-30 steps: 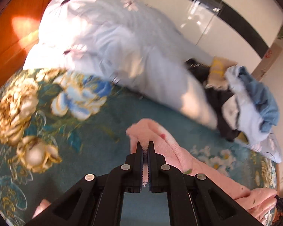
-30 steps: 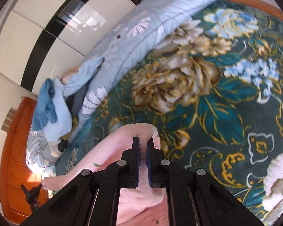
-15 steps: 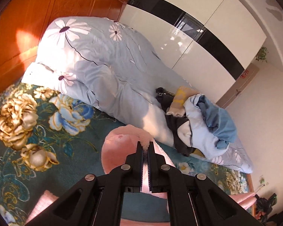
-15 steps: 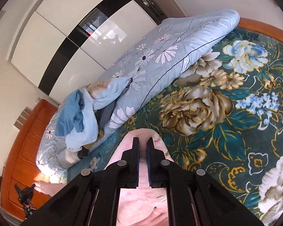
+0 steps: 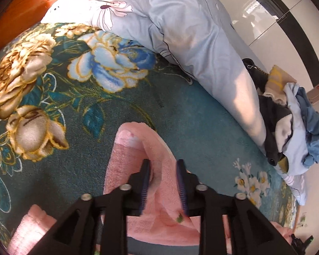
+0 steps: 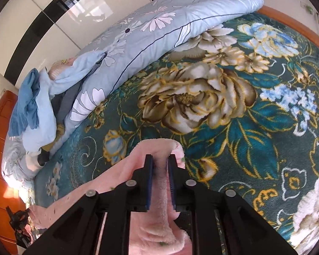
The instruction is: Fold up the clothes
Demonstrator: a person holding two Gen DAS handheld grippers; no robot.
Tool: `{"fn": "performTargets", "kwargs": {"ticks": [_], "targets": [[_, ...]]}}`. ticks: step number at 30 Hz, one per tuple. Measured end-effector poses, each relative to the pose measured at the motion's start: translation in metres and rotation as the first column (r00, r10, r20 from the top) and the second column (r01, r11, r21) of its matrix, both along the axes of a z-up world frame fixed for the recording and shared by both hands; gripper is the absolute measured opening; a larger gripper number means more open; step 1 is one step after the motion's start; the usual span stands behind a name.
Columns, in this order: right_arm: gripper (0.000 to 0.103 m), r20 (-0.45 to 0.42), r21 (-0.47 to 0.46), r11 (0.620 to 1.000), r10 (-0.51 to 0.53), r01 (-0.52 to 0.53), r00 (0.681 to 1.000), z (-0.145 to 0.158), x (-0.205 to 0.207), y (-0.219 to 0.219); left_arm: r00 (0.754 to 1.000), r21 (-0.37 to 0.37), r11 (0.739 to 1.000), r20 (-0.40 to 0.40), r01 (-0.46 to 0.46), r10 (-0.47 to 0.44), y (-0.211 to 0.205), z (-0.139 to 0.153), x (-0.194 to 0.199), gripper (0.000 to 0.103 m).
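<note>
Pink garment [image 5: 136, 148] lies loose between both grippers' parted fingers [image 5: 145, 176] [image 6: 149, 170] on the floral blanket [image 6: 255, 127].

Matte black plastic left gripper [image 5: 163, 175] with angular open-frame arms, round silver screw heads, ribbed blue finger pads [image 5: 146, 182], matching matte black plastic right gripper [image 6: 160, 170], same silver screws, blue pads [image 6: 150, 180]

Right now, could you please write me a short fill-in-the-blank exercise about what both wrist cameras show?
1. The fluffy garment between both grippers is ____ in colour.
2. It lies on a teal floral ____.
3. The left gripper fingers stand ____, with a gap between them.

Missing words: pink; blanket; apart
</note>
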State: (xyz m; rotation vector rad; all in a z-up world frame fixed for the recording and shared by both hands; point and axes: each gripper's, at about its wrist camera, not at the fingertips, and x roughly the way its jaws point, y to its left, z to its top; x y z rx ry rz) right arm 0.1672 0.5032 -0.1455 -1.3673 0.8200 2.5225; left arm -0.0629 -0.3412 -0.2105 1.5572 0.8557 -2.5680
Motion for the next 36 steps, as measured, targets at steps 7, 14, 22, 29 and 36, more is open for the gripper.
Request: {"fn": "performTargets", "kwargs": {"ticks": [7,14,22,29,36], "targets": [[0.046,-0.017,0.216,0.935,0.291,-0.280,0.957,0.046,0.002,-0.088,0.992,-0.060,0.991,-0.038,0.115,-0.118,-0.003,0.006,0.020,0.069],[0.046,0.094,0.206,0.577,0.793,-0.791,0.603,0.004,-0.041,-0.294,0.993,0.017,0.994,0.042,0.106,-0.106,0.011,-0.040,0.030,0.069],[0.046,0.180,0.130,0.457,0.862,-0.880,0.475,-0.053,-0.078,-0.385,0.996,0.015,0.996,0.022,0.083,-0.083,0.014,-0.045,0.045,0.067],[0.009,0.195,0.139,0.466,0.852,-0.874,0.485,-0.051,-0.080,-0.396,0.997,-0.035,0.996,0.002,0.083,-0.083,0.019,-0.039,0.046,0.017],[0.004,0.094,0.173,0.526,0.833,-0.833,0.546,-0.008,-0.082,-0.381,0.979,-0.024,0.996,-0.185,0.083,-0.086,0.011,0.018,0.063,0.007]]}}
